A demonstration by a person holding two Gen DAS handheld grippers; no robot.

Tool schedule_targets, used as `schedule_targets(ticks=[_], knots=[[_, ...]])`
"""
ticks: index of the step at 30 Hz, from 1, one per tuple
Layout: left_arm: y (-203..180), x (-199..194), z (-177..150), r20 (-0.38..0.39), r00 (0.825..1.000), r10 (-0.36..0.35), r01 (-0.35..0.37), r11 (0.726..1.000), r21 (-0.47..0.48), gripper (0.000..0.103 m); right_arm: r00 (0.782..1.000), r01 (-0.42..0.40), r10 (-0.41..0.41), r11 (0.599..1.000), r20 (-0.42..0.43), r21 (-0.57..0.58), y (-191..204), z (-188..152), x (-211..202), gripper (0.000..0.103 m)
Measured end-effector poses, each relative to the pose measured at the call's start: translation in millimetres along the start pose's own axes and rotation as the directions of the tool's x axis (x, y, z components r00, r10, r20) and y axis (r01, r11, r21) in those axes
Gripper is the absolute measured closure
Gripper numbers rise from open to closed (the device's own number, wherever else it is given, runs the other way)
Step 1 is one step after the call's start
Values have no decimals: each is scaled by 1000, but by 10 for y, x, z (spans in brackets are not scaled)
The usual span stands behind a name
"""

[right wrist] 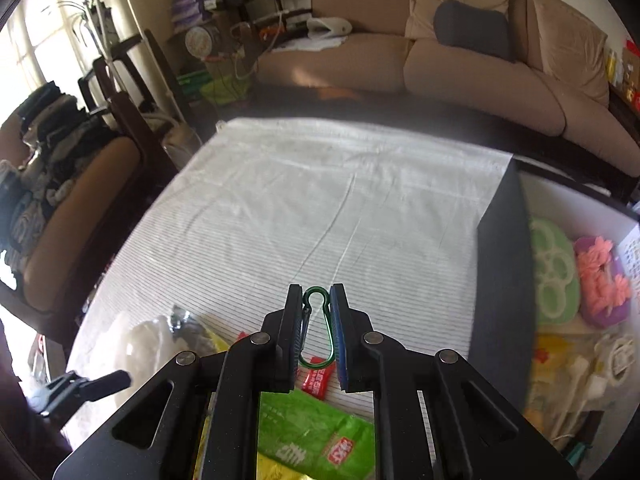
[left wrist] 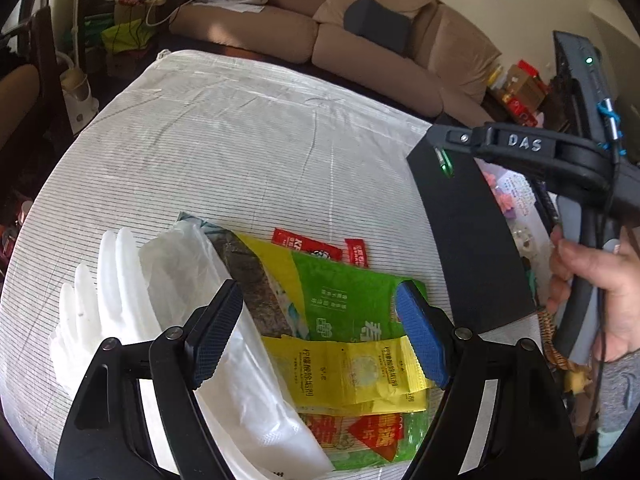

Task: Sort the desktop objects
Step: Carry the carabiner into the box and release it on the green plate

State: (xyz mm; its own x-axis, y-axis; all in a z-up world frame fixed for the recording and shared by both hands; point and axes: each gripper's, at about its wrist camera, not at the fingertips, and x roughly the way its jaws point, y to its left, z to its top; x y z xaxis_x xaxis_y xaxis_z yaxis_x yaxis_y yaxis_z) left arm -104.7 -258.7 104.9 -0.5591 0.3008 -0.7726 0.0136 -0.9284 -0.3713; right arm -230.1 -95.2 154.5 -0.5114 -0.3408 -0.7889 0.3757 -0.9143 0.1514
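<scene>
Right wrist view is showing your right gripper [right wrist: 316,326] clamping a green carabiner [right wrist: 316,328] between its two pads, the clip standing lengthwise along the fingers with its rounded end poking out past the tips; you are holding it above the striped cloth [right wrist: 320,208], just left of the black box [right wrist: 505,276] whose inside is showing a green mould [right wrist: 554,276] and a purple tray with pink flowers [right wrist: 602,280]. From the left wrist view, your right hand [left wrist: 596,280] is wrapping around the handle at the frame's right edge, tilting that tool so its nose is reaching over the box's near wall, where the green clip is glinting. Your left gripper [left wrist: 320,332] is hovering low with its jaws spread wide and gripping nothing, straddling a heap of wrappers: a green packet [left wrist: 344,300], a yellow packet [left wrist: 352,372], red sachets [left wrist: 306,244], and a white plastic glove [left wrist: 108,288] lying just left of them on the cloth
</scene>
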Motion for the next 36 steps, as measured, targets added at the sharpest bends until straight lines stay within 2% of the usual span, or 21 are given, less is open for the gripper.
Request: schedule_targets(ticks=[5, 8, 12, 15, 18, 21, 26, 29, 36], knots=[[-298, 28, -12, 0, 998, -66, 66, 997, 47, 26, 998, 38, -38, 999, 42, 11, -359, 117, -529, 90], [-573, 65, 127, -19, 993, -118, 118, 991, 60, 26, 996, 72, -74, 996, 44, 43, -719, 140, -716, 90], [-1229, 73, 530, -22, 990, -137, 139, 977, 161, 28, 993, 110, -112, 990, 25, 83, -1215, 92, -770, 90], [-1711, 192, 791, -21, 992, -121, 123, 967, 224, 31, 994, 106, -109, 986, 18, 132, -1549, 64, -747, 90], [-2031, 422, 994, -51, 988, -144, 152, 964, 216, 38, 995, 93, -98, 983, 22, 158, -1768, 66, -716, 90], [-2265, 664, 1141, -58, 987, -149, 158, 967, 199, 36, 997, 80, -82, 982, 4, 171, -1960, 88, -589, 90], [-2388, 1033, 1265, -91, 983, -157, 169, 976, 138, 36, 998, 62, -56, 978, -35, 201, -2268, 124, -241, 90], [-2422, 1168, 1300, -87, 988, -129, 141, 980, 142, 36, 996, 69, -54, 976, -74, 208, -2431, 135, 21, 90], [-2379, 1315, 1256, -84, 989, -120, 131, 982, 134, 36, 992, 61, -39, 982, -123, 178, -2457, 109, 414, 90]])
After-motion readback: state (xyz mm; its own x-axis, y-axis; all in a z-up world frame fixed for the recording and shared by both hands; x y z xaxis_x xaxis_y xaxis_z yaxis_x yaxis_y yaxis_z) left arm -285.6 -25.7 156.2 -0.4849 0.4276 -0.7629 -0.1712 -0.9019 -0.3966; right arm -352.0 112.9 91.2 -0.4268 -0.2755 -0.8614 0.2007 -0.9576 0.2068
